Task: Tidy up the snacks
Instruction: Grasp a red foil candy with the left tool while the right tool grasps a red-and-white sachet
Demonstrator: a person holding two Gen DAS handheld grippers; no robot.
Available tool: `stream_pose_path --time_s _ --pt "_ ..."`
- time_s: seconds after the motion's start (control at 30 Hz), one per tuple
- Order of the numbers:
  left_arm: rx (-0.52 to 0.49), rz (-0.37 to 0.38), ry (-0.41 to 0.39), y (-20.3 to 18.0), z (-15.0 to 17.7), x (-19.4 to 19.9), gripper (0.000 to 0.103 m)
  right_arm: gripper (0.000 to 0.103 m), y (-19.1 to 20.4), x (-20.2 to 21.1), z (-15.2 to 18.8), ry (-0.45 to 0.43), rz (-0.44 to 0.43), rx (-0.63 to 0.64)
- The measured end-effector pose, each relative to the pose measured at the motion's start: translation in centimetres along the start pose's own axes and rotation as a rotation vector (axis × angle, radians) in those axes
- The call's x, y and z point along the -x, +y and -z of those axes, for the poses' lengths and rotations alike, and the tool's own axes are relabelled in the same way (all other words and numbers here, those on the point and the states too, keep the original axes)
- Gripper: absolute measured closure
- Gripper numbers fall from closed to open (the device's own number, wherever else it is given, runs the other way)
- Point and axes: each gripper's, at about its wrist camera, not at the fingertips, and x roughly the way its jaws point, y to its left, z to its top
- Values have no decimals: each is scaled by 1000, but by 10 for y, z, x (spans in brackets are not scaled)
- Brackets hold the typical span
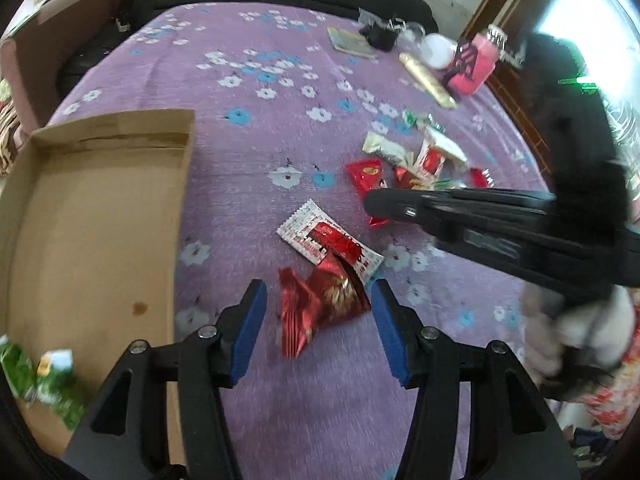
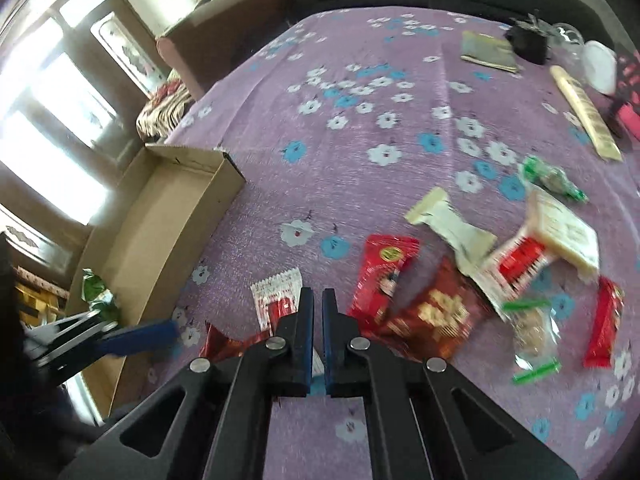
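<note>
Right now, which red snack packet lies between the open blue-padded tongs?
The crumpled shiny dark-red foil packet, partly under the white-and-red sachet; other red packets lie farther off.

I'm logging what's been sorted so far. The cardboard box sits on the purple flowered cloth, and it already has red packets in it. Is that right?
Not quite. The cardboard box does sit on the purple flowered cloth, but the packets in it are green, not red. The left wrist view shows them at the box's near end; the red packets still lie on the cloth.
</note>
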Motion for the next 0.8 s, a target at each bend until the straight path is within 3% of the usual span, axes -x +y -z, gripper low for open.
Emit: stream_pose_path --time_s 0.1,0.2,0.27,0.37,0.8 --pt "-15 -4 40 -3 0 -18 47 98 -2 4 6 -12 -38 -13" --pt "-48 -20 43 -10 6 -25 57 98 -5 6 8 -12 -43 -27" --pt "-33 2 48 -10 8 -24 64 83 -4 3 10 -4 -40 -27" --pt "-12 6 33 -7 8 -16 69 69 1 -4 4 9 -30 2" --pt "121 51 -52 29 24 44 71 53 39 -38 7 58 113 203"
